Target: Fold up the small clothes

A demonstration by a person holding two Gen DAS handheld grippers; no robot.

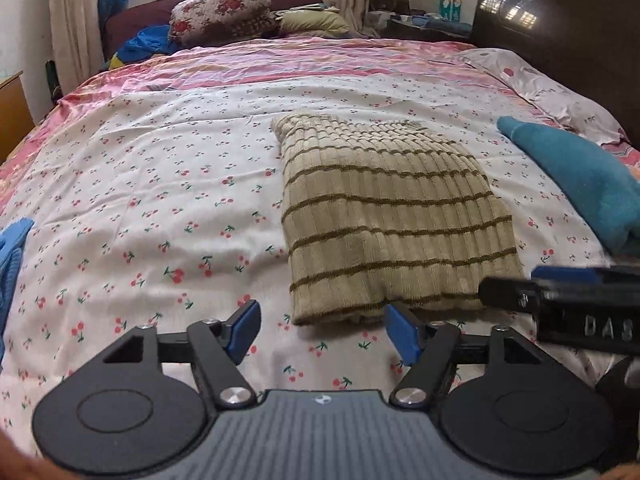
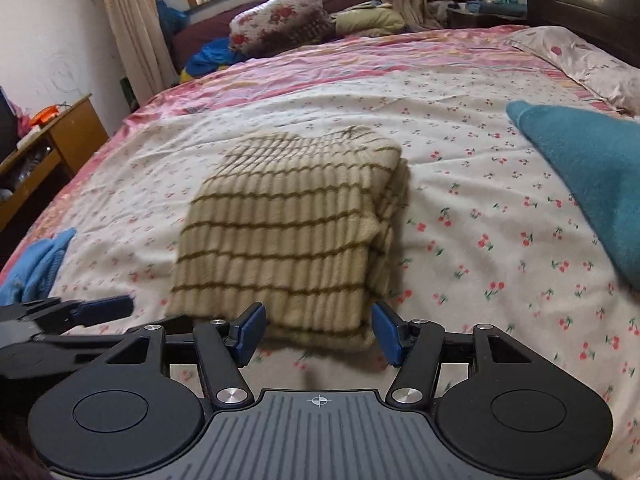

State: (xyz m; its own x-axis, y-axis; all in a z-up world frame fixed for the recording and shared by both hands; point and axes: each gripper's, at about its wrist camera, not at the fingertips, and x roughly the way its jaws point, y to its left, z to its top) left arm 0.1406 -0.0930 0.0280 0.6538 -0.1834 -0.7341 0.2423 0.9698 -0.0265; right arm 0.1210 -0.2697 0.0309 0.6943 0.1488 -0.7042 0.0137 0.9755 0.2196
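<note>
A beige knit garment with brown stripes (image 1: 392, 220) lies folded into a thick rectangle on the cherry-print bedspread (image 1: 160, 200). It also shows in the right wrist view (image 2: 288, 236), with stacked layers along its right edge. My left gripper (image 1: 324, 330) is open and empty, just before the garment's near left corner. My right gripper (image 2: 318, 330) is open and empty, its jaws either side of the garment's near edge. The right gripper's finger (image 1: 560, 292) reaches in from the right in the left wrist view, and the left gripper's finger (image 2: 92, 310) shows at the left in the right wrist view.
A teal garment (image 1: 580, 176) lies on the bed to the right; it also shows in the right wrist view (image 2: 592, 168). A light blue garment (image 2: 40, 264) lies at the left edge. Pillows (image 1: 220, 12) and a dark headboard (image 1: 560, 32) are beyond. A wooden desk (image 2: 52, 144) stands left.
</note>
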